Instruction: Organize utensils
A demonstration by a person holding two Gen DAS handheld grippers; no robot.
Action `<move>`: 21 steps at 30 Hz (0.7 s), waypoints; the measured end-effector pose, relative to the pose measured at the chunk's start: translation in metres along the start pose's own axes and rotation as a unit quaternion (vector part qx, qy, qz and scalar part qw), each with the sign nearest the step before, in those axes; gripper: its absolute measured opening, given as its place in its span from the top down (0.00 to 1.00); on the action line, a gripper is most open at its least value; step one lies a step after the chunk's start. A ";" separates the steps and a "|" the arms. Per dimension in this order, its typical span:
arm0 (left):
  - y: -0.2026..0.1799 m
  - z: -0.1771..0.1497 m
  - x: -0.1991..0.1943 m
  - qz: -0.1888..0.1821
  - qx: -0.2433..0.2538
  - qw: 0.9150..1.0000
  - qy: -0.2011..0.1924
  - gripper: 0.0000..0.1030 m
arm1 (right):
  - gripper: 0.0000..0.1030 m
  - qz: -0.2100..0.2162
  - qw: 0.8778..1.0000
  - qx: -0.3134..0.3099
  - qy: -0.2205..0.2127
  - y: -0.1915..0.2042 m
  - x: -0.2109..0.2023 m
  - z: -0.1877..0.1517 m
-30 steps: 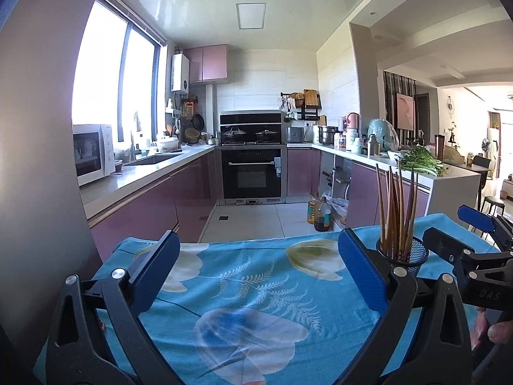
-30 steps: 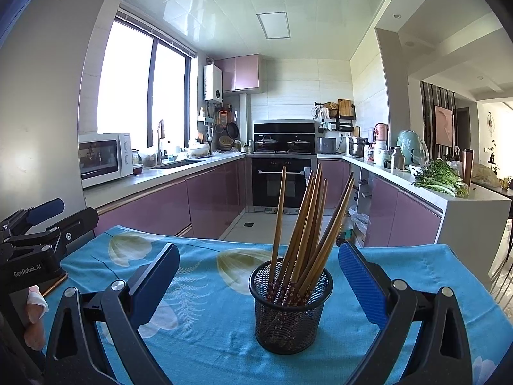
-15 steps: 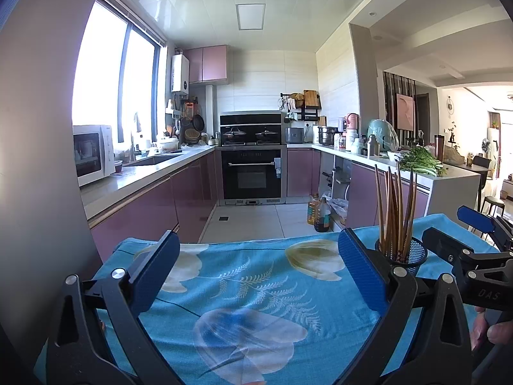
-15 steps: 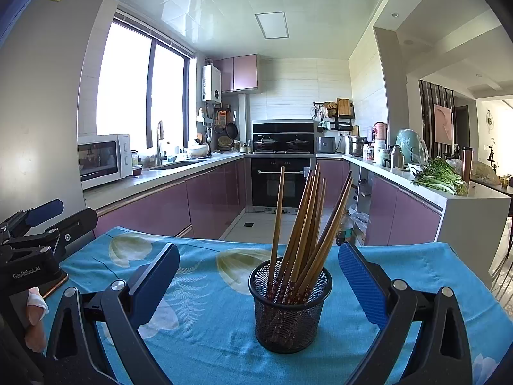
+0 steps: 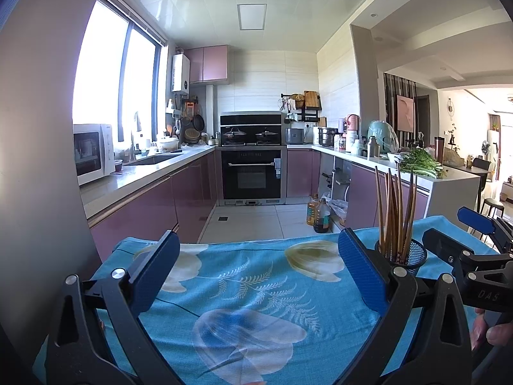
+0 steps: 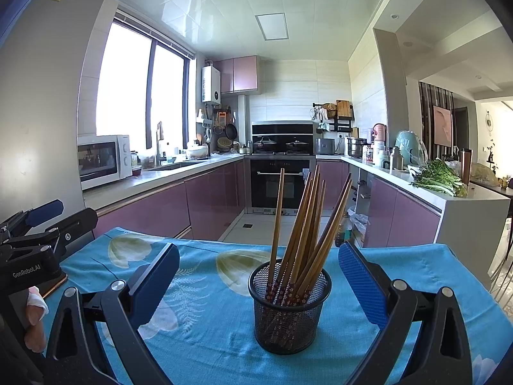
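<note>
A black mesh cup (image 6: pixel 290 314) stands on the blue flowered tablecloth (image 6: pixel 208 266), holding several brown chopsticks (image 6: pixel 307 224) upright and fanned out. My right gripper (image 6: pixel 259 253) is open; the cup sits just ahead, centred between its blue pads (image 6: pixel 362 285), untouched. In the left wrist view the mesh cup (image 5: pixel 413 253) and its chopsticks (image 5: pixel 394 211) are to the right, behind the right-hand pad (image 5: pixel 362 272). My left gripper (image 5: pixel 258 250) is open over bare tablecloth (image 5: pixel 256 276), holding nothing. Each gripper shows at the other view's edge: right gripper (image 5: pixel 455 227), left gripper (image 6: pixel 78 211).
The table's far edge (image 5: pixel 243 242) drops to the kitchen floor, where oil bottles (image 5: pixel 317 215) stand. Purple cabinets, an oven (image 5: pixel 251 173) and a microwave (image 5: pixel 93 152) line the walls. Greens (image 6: pixel 439 179) lie on the right counter. A person's hand (image 5: pixel 493 333) holds the right gripper.
</note>
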State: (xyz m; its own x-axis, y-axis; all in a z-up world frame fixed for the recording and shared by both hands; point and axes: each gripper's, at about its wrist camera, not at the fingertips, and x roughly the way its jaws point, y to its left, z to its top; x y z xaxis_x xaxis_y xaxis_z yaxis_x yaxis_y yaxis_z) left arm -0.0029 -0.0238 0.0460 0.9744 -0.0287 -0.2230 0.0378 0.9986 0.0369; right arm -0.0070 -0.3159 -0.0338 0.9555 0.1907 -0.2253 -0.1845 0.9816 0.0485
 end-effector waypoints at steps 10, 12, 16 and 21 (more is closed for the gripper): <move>-0.001 0.000 0.000 0.000 -0.002 1.000 -0.002 0.06 | 0.07 0.000 1.000 0.000 -0.003 0.000 -0.001 0.002; -0.002 0.000 0.000 0.001 -0.003 1.000 -0.002 0.06 | 0.07 0.000 1.000 0.000 -0.003 0.000 -0.001 0.002; -0.003 -0.001 0.000 0.001 -0.005 1.000 -0.001 0.05 | 0.07 0.001 1.000 0.000 -0.003 0.000 -0.001 0.002; -0.004 -0.001 0.001 0.000 -0.006 1.000 0.000 0.05 | 0.07 0.000 1.000 0.000 -0.002 0.000 -0.001 0.003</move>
State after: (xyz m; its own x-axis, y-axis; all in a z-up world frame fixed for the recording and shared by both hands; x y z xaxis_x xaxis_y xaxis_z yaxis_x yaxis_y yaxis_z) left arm -0.0025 -0.0275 0.0445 0.9745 -0.0282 -0.2227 0.0345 0.9991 0.0248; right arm -0.0077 -0.3161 -0.0310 0.9564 0.1915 -0.2204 -0.1852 0.9815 0.0490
